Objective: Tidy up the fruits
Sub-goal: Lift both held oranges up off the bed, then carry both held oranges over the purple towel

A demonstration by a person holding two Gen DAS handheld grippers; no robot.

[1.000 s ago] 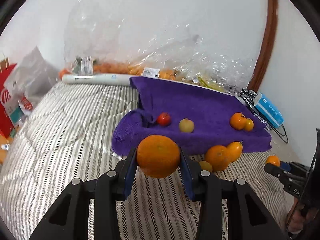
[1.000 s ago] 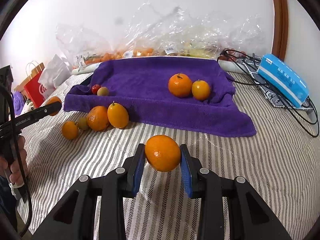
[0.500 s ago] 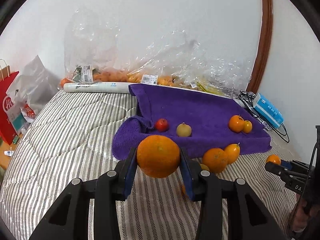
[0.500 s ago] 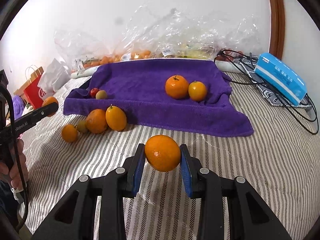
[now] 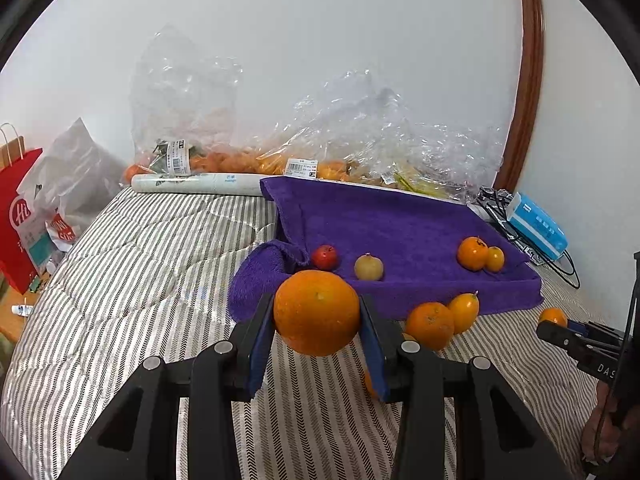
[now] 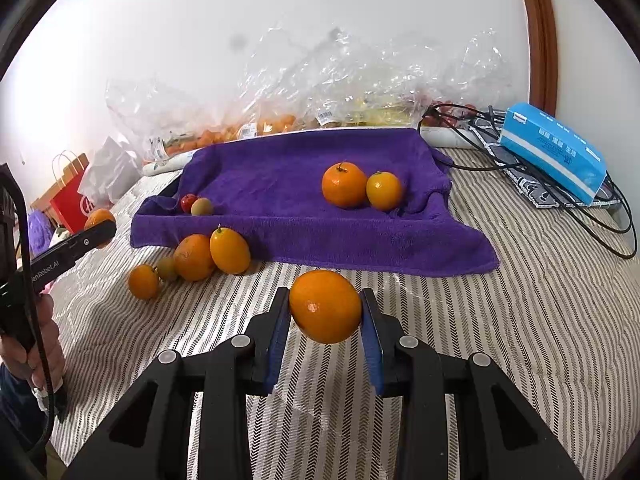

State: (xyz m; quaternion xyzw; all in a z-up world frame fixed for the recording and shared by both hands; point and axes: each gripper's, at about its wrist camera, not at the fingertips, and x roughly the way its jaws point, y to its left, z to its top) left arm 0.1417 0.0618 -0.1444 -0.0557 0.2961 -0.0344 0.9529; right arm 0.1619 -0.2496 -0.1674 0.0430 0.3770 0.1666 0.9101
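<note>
My left gripper [image 5: 317, 334] is shut on a large orange [image 5: 317, 312], held above the striped bed short of the purple towel [image 5: 400, 232]. My right gripper [image 6: 325, 326] is shut on a smaller orange [image 6: 325, 306], also in the air before the towel [image 6: 312, 200]. On the towel lie a red fruit [image 5: 325, 257], a yellow-green fruit [image 5: 368, 267], an orange [image 6: 344, 185] and a small yellow-orange fruit [image 6: 383, 191]. On the bed by the towel's front edge lie an orange [image 6: 194, 257], an oval kumquat [image 6: 229, 251], a small orange [image 6: 143, 281] and a small green fruit [image 6: 167, 268].
Clear plastic bags of fruit [image 5: 320, 160] lie along the wall behind the towel. A white roll [image 5: 196, 183] lies at the back left. A blue box [image 6: 554, 152] and black cables [image 6: 480, 120] are at the right. A red paper bag [image 5: 18, 216] stands off the bed's left side.
Both grippers have risen and drawn back a little with their oranges held; the towel and fruit look lower and farther. The loose fruit has not moved.
</note>
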